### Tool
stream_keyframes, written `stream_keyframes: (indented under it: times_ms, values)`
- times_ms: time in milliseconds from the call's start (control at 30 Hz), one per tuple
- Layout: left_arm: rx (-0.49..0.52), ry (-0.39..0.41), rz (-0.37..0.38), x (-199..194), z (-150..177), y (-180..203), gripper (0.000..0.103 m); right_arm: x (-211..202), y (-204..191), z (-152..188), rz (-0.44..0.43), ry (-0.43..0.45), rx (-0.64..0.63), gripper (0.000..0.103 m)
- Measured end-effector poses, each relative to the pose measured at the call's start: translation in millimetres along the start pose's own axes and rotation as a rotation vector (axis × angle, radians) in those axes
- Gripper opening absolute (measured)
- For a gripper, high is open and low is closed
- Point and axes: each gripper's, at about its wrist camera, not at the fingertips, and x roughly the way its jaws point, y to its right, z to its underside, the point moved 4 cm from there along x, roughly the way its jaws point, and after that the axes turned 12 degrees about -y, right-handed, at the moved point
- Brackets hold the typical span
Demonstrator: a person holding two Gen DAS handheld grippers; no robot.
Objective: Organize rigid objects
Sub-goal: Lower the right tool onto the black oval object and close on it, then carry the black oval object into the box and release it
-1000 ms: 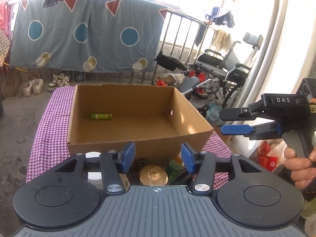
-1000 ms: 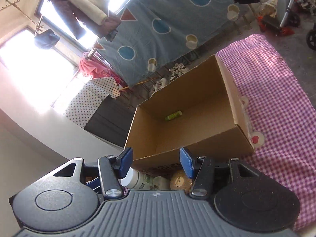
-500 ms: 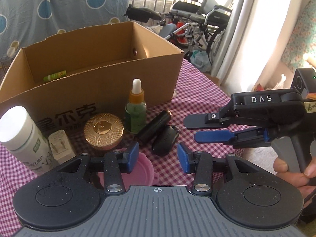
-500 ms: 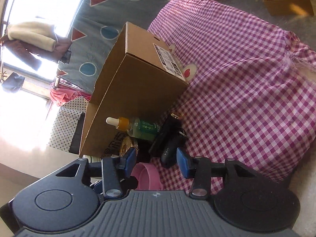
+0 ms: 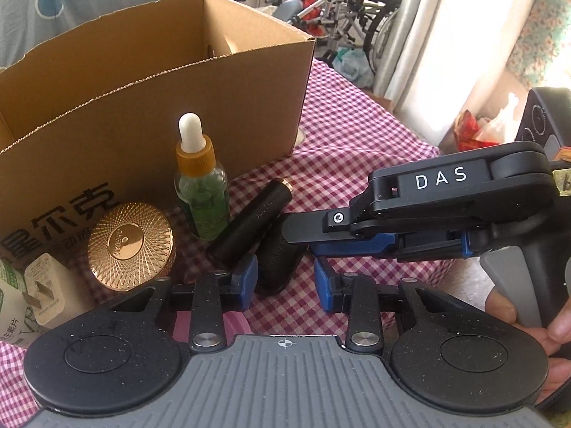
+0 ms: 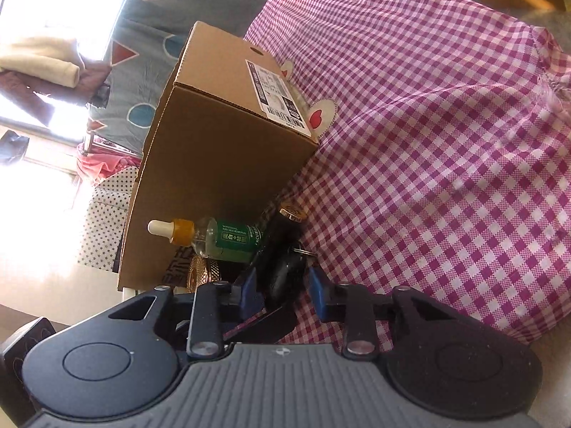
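Judging by the cluster just ahead of the left gripper (image 5: 285, 280), little looks packed: the dropper bottle (image 5: 201, 182), gold-lidded jar (image 5: 130, 246), black tube (image 5: 255, 219), black key fob (image 5: 280, 264), white plug (image 5: 44, 289) and white bottle (image 5: 10, 306) all sit on the checked cloth (image 5: 342, 132) outside the cardboard box (image 5: 153, 107) behind them, whose inside is hidden. Both grippers tilt down toward the fob, jaws narrowing with it between the left one's pads, not yet pinched. Reaching across from the right, the right gripper (image 6: 282, 285) also frames the fob without touching.
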Motion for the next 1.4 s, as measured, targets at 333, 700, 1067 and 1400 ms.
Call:
stream_keyframes:
  times_ms: [333, 700, 1067, 1400]
  values:
    - [-0.012, -0.001, 0.055, 1.3, -1.2, -1.0, 0.034, 12.7, -6.0, -2.3, 0.008, -0.009, -0.026, 0.023]
    - [0.027, 0.008, 0.069, 2.3, -0.3, 12.7, 0.033, -1.6, -2.6, 8.1, 0.023, 0.023, -0.019, 0.017]
    - [0.036, 0.001, 0.034, 11.3, 6.5, 15.1, 0.035, -2.8, 3.6, 11.8, 0.015, 0.002, -0.005, 0.016]
    - [0.03, 0.006, 0.043, 5.9, 7.4, 19.5, 0.035, -14.5, 4.4, 18.9, -0.022, 0.018, -0.003, 0.016]
